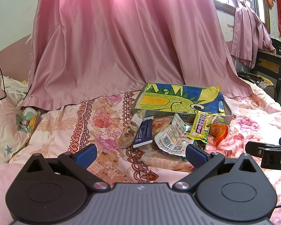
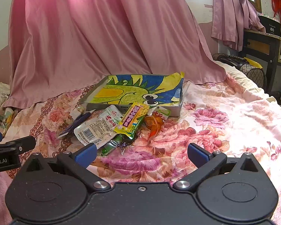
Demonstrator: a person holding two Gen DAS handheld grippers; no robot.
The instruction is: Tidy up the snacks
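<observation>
Both tools, left (image 1: 141,156) and right (image 2: 142,154), gape empty before the snack pile (image 2: 110,126).

Left gripper (image 1: 141,154): black linkage arms with silver pivot screws, blue ribbed pads (image 1: 86,154), grey ridged body at lower centre. Right gripper (image 2: 141,154) — all-black body, same blue pads (image 2: 85,154), white lettering on its side.
</observation>
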